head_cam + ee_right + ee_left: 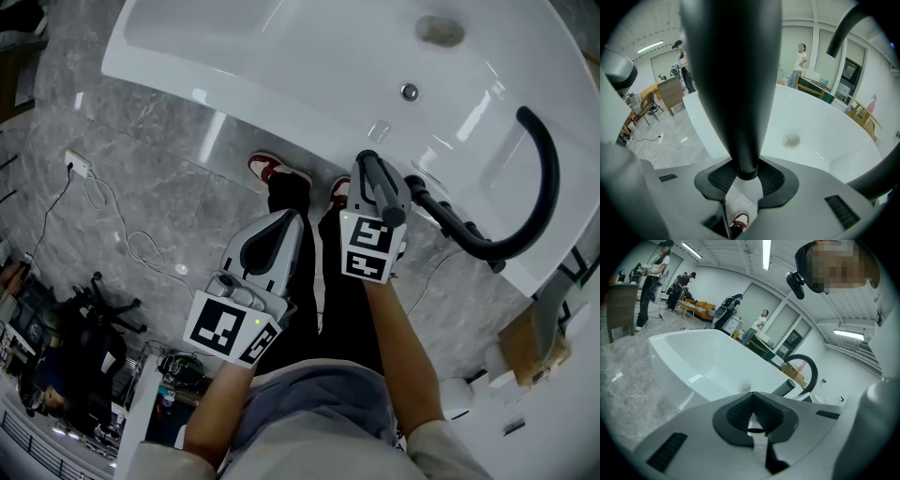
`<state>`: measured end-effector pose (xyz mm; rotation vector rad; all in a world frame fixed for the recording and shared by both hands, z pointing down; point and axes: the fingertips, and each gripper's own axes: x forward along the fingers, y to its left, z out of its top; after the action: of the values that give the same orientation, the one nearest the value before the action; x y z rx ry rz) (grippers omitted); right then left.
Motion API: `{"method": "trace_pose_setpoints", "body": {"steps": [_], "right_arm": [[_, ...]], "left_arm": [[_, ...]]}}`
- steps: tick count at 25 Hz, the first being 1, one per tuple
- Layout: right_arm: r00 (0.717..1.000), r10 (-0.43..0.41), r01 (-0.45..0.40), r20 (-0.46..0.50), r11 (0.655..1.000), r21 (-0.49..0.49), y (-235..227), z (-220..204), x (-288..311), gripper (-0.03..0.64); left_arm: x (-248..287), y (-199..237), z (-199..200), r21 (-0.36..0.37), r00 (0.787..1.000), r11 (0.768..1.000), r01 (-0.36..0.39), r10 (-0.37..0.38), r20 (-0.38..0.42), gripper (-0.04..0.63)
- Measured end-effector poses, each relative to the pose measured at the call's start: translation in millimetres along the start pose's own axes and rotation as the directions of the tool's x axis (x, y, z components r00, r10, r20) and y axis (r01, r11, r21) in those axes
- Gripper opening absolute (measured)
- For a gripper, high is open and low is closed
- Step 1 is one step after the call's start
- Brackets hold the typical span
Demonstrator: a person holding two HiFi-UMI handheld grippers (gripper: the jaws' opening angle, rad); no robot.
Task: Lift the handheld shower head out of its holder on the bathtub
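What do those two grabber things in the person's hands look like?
The left gripper and the right gripper are smooth light-grey shells with dark ribbed pads at the tips. Each carries a marker cube with black-and-white squares. The person's sleeves are pale.

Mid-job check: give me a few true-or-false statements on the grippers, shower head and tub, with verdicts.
1. The left gripper is shut and empty. True.
2. The right gripper grips the shower head. True.
3. The tub is full of water. False: it is dry, its drain bare.
4. The hose is white. False: it is black.
5. The left gripper hangs over the tub. False: it is over the floor, short of the tub.
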<state>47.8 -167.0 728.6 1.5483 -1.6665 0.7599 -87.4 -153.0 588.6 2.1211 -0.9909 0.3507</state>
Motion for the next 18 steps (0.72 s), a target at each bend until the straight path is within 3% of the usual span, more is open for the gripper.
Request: {"method": "trace_pose_setpoints", "body": {"steps": [18], "right_arm": [[1.000,0.014,-0.013,0.018,1.000,-0.028,4.5,4.6,-14.8,0.144]], "left_arm": [[1.5,-11.8,9.2,-0.015,0.999,1.000,0.023,-0.023,0.028,0.005]]}}
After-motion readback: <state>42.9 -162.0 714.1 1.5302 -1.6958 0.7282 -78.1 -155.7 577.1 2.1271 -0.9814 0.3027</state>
